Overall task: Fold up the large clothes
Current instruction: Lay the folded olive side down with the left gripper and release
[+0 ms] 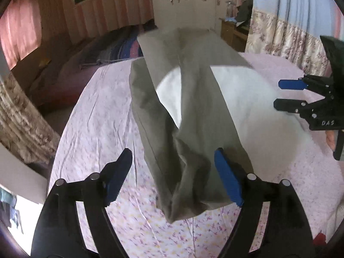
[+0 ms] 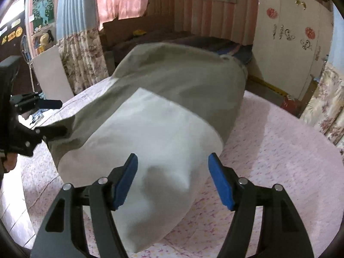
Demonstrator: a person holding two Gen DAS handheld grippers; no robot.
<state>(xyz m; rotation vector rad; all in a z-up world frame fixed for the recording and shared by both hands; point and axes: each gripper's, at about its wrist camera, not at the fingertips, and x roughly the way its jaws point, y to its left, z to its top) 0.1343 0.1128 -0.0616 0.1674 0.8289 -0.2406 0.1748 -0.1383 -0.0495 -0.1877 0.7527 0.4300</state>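
A: How far along is the folding?

B: Partly done, I judge. The grey-green garment [image 1: 193, 111] lies in the middle of the bed [image 1: 103, 107], already doubled into a long narrow band that runs from the lower centre of the left wrist view up toward the wardrobe. A white cloth [image 2: 154, 142] lies with it; from the right wrist view it sits on top of the grey-green layer, and I cannot tell whether it is a lining or a separate piece.

A: What is left?

B: Probably the crosswise folds to make it compact. The near end is still bunched and creased.

A: And the tools?

B: The left tool [image 1: 174, 176] stands wide open, its blue pads either side of the bunched end, gripping nothing. The right tool [image 2: 173, 180] is likewise spread wide over the white corner, holding nothing.

A: Any writing?

B: Only "DAS" in pale letters on the black body of the right tool, at the right edge of the left wrist view. The wall stickers are too small to read.
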